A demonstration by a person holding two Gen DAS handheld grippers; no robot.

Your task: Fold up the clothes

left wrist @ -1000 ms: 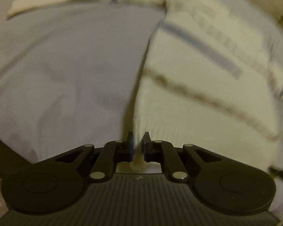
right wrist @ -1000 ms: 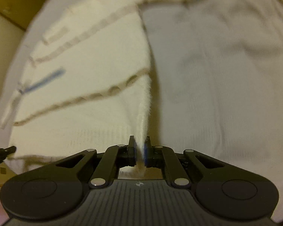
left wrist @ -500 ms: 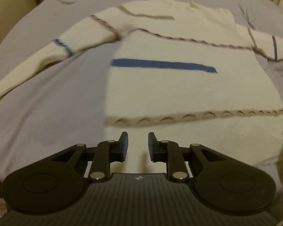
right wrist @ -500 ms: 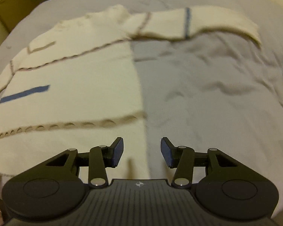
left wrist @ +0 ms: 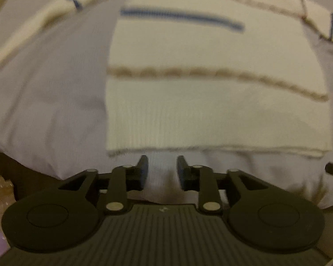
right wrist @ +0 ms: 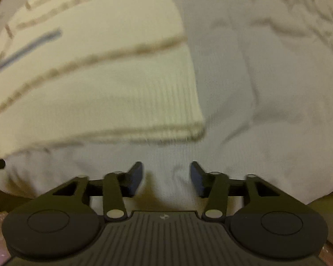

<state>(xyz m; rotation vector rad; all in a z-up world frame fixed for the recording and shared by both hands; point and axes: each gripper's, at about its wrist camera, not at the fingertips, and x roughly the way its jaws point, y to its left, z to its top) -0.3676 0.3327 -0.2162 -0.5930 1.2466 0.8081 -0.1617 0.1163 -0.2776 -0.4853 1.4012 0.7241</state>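
On the pale grey sheet (left wrist: pixel 44 102) a cream sweater (left wrist: pixel 211 51) lay flat, body spread and hem toward the cameras. In the left wrist view the hem ran across just beyond the left gripper (left wrist: pixel 162 168), whose jaws stood spread with nothing between them, only sheet beneath. A short blue stripe (left wrist: pixel 182 18) crossed the chest at 12 o'clock, a tan scalloped stripe (left wrist: pixel 211 75) lay below it, and one sleeve (left wrist: pixel 44 20) reached out toward 10 o'clock; the other sleeve's cuff end showed at 2 o'clock. In the right wrist view the sweater (right wrist: pixel 88 71) filled the 10 to 12 o'clock part, its ribbed hem corner (right wrist: pixel 195 128) just beyond the right gripper (right wrist: pixel 166 173), which was likewise spread and empty. Wrinkled sheet (right wrist: pixel 266 77) filled 1 to 3 o'clock. Both views were blurred.
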